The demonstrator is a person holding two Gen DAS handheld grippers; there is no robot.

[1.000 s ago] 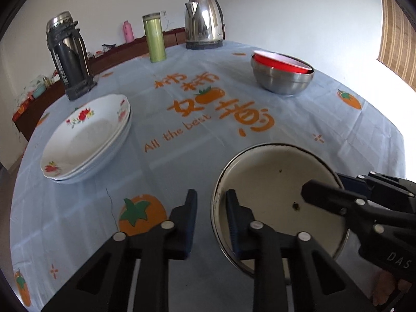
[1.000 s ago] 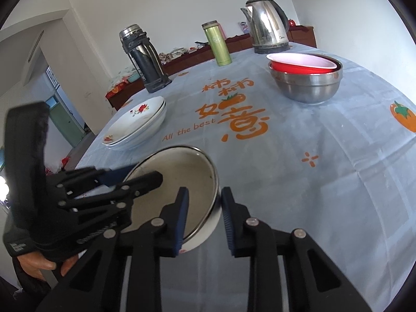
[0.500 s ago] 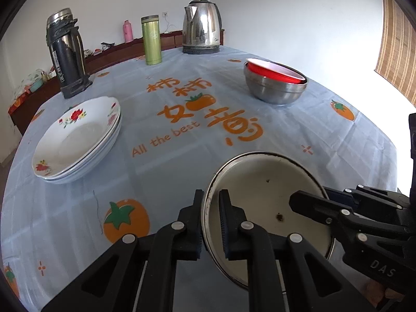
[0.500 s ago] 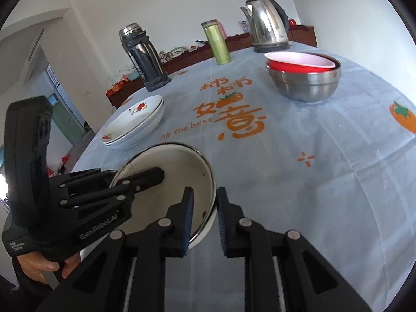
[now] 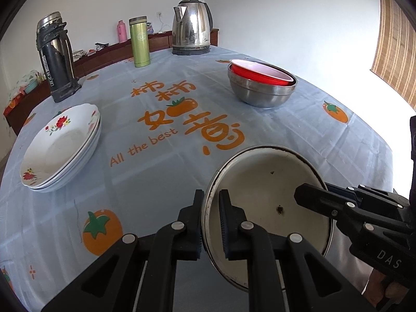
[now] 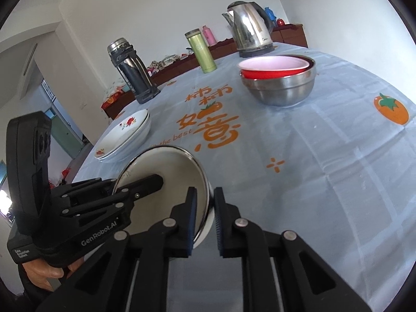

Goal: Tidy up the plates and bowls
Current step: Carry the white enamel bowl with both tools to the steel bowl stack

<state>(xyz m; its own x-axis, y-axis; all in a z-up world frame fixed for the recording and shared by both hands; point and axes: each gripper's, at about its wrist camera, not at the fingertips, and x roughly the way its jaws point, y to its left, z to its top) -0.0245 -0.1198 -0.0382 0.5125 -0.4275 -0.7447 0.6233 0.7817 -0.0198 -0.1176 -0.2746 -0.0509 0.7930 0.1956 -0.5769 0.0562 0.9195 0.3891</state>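
Note:
A cream enamel bowl (image 5: 267, 195) with a dark rim is held above the near part of the table. My left gripper (image 5: 210, 208) is shut on its left rim. My right gripper (image 6: 205, 205) is shut on its right rim; the bowl shows there too (image 6: 166, 171). A stack of white flowered plates (image 5: 59, 145) sits at the left, also in the right wrist view (image 6: 124, 137). A red bowl (image 5: 260, 74) rests inside a steel bowl (image 5: 262, 93) at the far right; the same pair shows as red bowl (image 6: 273, 71) in steel bowl (image 6: 283, 91).
A dark thermos (image 5: 56, 57), a green flask (image 5: 140, 43) and a steel kettle (image 5: 192, 27) stand along the table's far edge. The blue printed tablecloth (image 5: 156, 135) covers the round table. A wooden sideboard runs behind it.
Both grippers closed on the enamel bowl's rim, left first, then right. The bowl has risen a little and tilted; the views have lifted slightly.

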